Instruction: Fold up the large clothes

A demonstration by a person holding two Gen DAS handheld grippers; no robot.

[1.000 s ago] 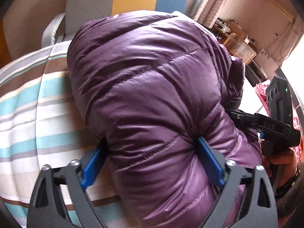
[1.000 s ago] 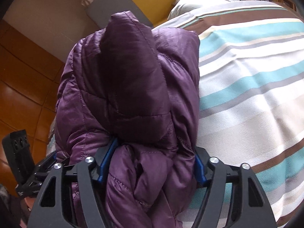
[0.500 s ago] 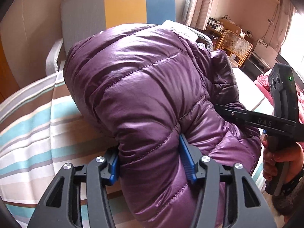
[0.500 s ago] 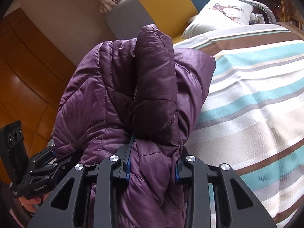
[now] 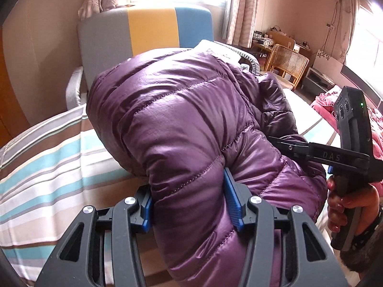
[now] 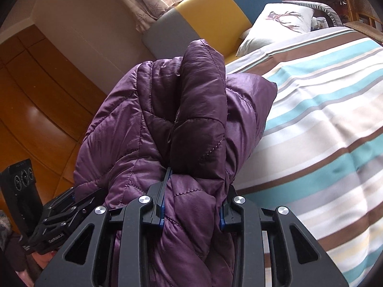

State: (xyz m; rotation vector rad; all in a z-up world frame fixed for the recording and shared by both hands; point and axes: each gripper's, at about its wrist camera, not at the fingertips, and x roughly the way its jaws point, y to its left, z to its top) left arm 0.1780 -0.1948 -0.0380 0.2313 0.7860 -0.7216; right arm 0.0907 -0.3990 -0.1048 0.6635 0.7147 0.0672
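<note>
A puffy purple quilted jacket [image 5: 179, 110] is bundled up at the edge of a bed. In the left wrist view my left gripper [image 5: 186, 184] has a thick roll of it between its blue pads; the jaws are still closing and the pads press into the padding. In the right wrist view the same jacket [image 6: 155, 110] bulges up, and my right gripper [image 6: 198, 184] is shut on another fold of it. The right gripper's fingers [image 5: 287, 146] reach into the jacket from the right, held by a hand [image 5: 344, 205]. The left gripper [image 6: 71, 203] shows at lower left.
The bed has a striped cover [image 6: 323, 119] in teal, brown and white, a grey-yellow-blue headboard [image 5: 153, 31] and a white pillow [image 6: 277, 24]. A wooden wardrobe [image 6: 36, 91] stands left. A wicker chair [image 5: 287, 62] and pink cloth [image 5: 328, 102] lie to the right.
Both grippers' jaws have narrowed onto folds of the jacket. Both hands have risen and the jacket bundle has lifted with them, so more of the headboard and room shows.
</note>
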